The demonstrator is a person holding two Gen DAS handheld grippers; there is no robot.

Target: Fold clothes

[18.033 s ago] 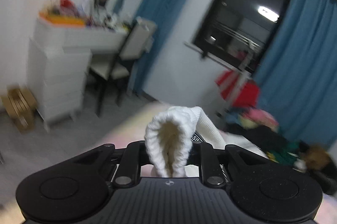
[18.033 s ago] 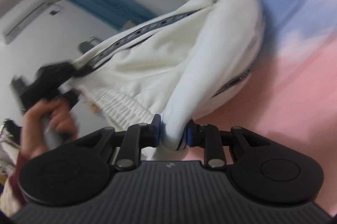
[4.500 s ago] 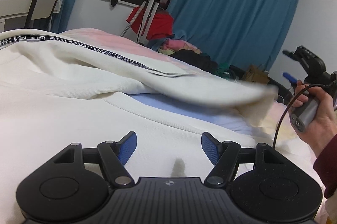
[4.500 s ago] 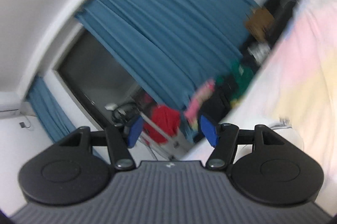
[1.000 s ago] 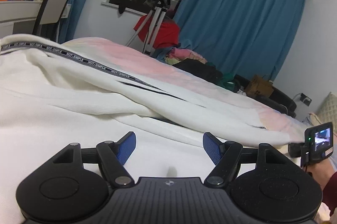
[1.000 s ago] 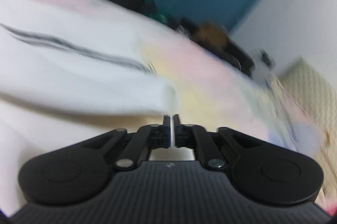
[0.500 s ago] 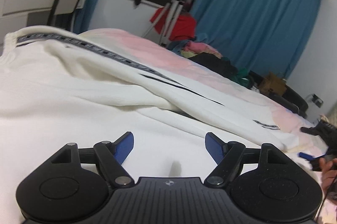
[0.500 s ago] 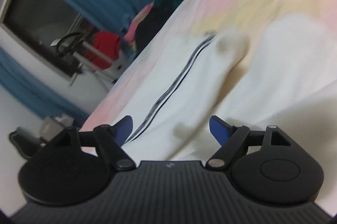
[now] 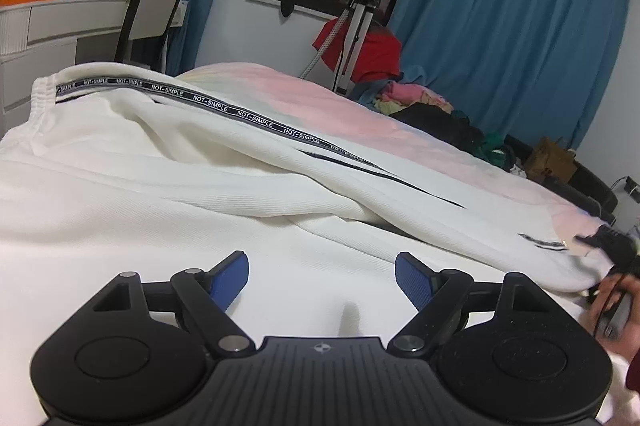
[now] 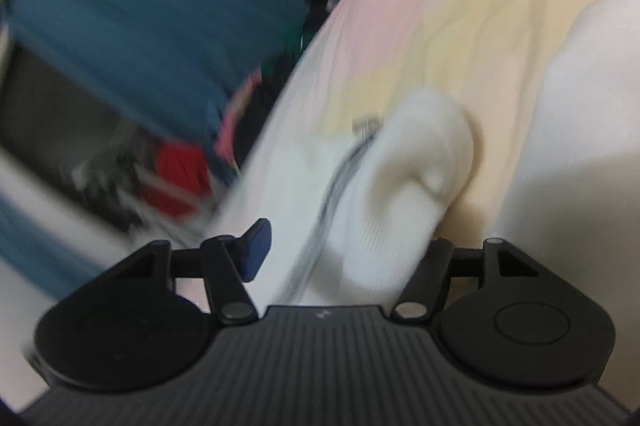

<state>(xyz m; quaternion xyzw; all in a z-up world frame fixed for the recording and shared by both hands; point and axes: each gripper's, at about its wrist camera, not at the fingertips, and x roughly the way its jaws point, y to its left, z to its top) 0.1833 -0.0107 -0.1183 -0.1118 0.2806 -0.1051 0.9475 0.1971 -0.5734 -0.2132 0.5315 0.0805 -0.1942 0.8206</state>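
White trousers (image 9: 168,162) with a black "NOT-SIMPLE" side stripe (image 9: 248,115) lie spread over the bed, elastic waistband at the far left. My left gripper (image 9: 322,278) hovers low over the near leg, open, with nothing between its blue pads (image 9: 230,280). In the blurred right wrist view the trouser cuff (image 10: 424,162) reaches in between the spread fingers of my right gripper (image 10: 348,254), which is open. Its right finger is partly hidden behind the cloth. In the left wrist view, a hand (image 9: 614,300) holds the right gripper at the leg's far end.
The bed cover (image 9: 320,106) is pastel pink and yellow. A clothes pile (image 9: 432,114) and a stand with a red garment (image 9: 360,46) sit beyond the bed by blue curtains (image 9: 512,26). A white dresser (image 9: 48,26) and chair (image 9: 154,6) stand at far left.
My right gripper, shut a second ago, has opened and moved in, so the cuff now sits between its fingers. The left gripper stayed open, shifting only slightly.
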